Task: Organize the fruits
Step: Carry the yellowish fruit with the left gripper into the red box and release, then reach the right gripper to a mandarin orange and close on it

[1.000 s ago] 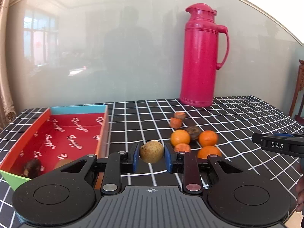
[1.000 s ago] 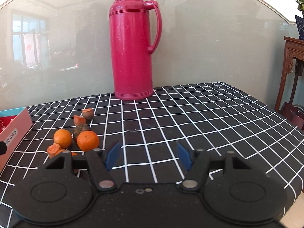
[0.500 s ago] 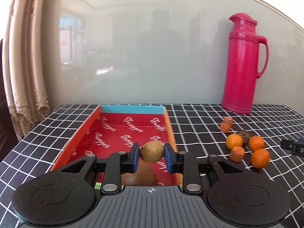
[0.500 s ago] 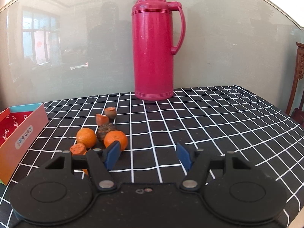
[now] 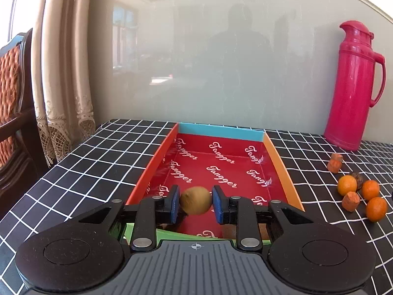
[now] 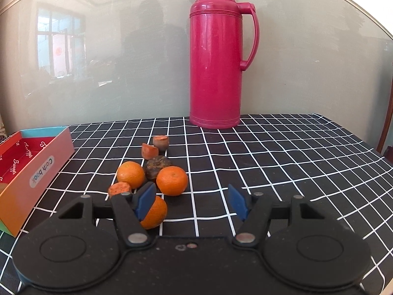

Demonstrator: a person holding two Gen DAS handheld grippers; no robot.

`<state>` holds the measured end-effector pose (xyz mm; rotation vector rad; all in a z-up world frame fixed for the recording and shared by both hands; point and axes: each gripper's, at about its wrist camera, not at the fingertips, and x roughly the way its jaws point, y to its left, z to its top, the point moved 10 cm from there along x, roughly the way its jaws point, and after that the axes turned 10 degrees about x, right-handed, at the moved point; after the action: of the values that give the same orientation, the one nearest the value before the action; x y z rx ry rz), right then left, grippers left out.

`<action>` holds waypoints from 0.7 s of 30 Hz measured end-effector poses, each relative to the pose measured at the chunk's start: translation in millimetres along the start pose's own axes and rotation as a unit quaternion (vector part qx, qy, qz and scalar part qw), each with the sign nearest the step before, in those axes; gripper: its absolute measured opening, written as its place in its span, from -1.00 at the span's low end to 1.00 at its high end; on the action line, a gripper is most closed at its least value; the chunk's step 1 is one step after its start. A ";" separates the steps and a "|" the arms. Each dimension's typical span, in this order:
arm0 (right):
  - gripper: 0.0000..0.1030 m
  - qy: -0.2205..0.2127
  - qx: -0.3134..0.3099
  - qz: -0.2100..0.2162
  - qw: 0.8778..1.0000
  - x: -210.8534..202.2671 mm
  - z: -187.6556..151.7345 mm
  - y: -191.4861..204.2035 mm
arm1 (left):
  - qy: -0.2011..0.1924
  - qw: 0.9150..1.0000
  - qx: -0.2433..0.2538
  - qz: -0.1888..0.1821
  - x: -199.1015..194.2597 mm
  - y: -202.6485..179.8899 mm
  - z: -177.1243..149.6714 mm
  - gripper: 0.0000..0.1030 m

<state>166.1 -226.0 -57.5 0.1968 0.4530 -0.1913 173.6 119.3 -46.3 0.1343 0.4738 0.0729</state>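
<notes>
Black grid-cloth table w/ grey glass wall behind. Left tongs clamped on a brownish fruit, held over the near end of the red box; drop is straight down. Right tongs apart, nearest orange just left-ahead, partly hidden by the left pad. Box's near corner blocked by tongs.
</notes>
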 end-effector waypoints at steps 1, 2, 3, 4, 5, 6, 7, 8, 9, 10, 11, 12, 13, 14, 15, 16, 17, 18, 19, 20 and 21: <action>0.27 0.000 0.001 -0.001 1.000 -0.2 0.3 -1.4 | -0.003 1.000 -0.002 0.001 -1.0 0.1 0.8 -0.45; 0.27 -0.001 0.002 -0.003 1.000 -0.3 0.4 -3.0 | -0.003 1.000 -0.004 0.000 -1.2 0.2 0.7 -0.45; 0.27 -0.001 0.003 -0.003 1.000 -0.3 0.4 -4.6 | -0.003 1.000 -0.006 -0.001 -1.2 -1.0 0.9 -0.40; 0.27 0.000 0.003 -0.004 1.000 -0.5 0.3 -6.0 | -0.003 1.000 -0.006 -0.001 -1.0 -1.8 1.0 -0.19; 0.27 0.000 0.004 -0.005 1.000 -0.6 0.4 -7.2 | -0.004 1.000 -0.006 0.001 -0.7 -1.7 0.8 -0.04; 0.27 0.000 0.004 -0.006 1.000 -0.8 0.6 -8.5 | -0.009 1.000 -0.005 0.003 -2.3 -3.0 1.8 0.20; 0.27 -0.001 0.005 -0.007 1.000 -1.1 1.0 -9.9 | -0.014 1.000 -0.003 0.005 -3.7 -4.2 3.3 0.32; 0.27 -0.001 0.006 -0.007 1.000 -1.4 1.3 -11.2 | -0.016 1.000 -0.001 0.007 -4.5 -5.0 4.7 0.34; 0.27 -0.002 0.006 -0.008 1.000 -1.9 1.5 -12.5 | -0.019 1.000 0.001 0.008 -5.9 -6.0 5.8 0.37; 0.28 -0.003 0.006 -0.008 1.000 -2.4 2.0 -13.9 | -0.022 1.000 0.002 0.008 -7.4 -7.1 6.7 0.43; 0.29 -0.005 0.006 -0.010 1.000 -3.0 2.5 -15.5 | -0.026 1.000 0.002 0.008 -9.2 -7.7 7.7 0.49; 0.29 -0.006 0.005 -0.011 1.000 -3.5 2.9 -17.3 | -0.031 0.999 0.003 0.011 -11.1 -7.8 9.1 0.66; 0.30 -0.006 0.004 -0.013 1.000 -4.1 3.1 -19.6 | -0.039 0.999 0.005 0.016 -13.8 -7.7 10.9 0.80; 0.31 -0.007 0.003 -0.015 1.000 -4.5 3.4 -22.7 | -0.045 0.999 0.007 0.021 -16.0 -7.0 12.7 0.86; 0.32 -0.007 0.003 -0.018 1.000 -4.8 3.7 -26.1 | -0.048 0.999 0.008 0.024 -17.2 -6.9 13.8 0.95; 0.34 -0.008 0.004 -0.020 1.000 -5.2 4.1 -29.4 | -0.049 0.998 0.008 0.027 -17.4 -6.5 14.4 0.97; 0.38 -0.008 0.006 -0.023 1.000 -5.8 4.7 -33.5 | -0.050 0.998 0.007 0.030 -17.3 -6.0 14.9 0.98; 0.40 -0.010 0.006 -0.026 1.000 -6.6 5.2 -36.7 | -0.051 0.998 0.005 0.032 -17.5 -5.9 15.4 1.00; 0.43 -0.011 0.006 -0.028 1.000 -7.5 5.7 -39.4 | -0.052 0.998 0.003 0.033 -17.6 -5.4 15.9 1.00; 0.43 -0.011 0.006 -0.028 1.000 -8.1 5.7 -41.7 | -0.053 0.998 0.000 0.035 -17.8 -4.9 16.3 1.00; 0.43 -0.011 0.006 -0.030 0.999 -8.5 5.5 -43.7 | -0.054 0.998 -0.002 0.037 -18.0 -4.3 16.6 1.00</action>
<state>151.0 -268.2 -55.2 0.1934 0.4356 -0.2541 165.4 111.4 -24.2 0.1511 0.3599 0.1389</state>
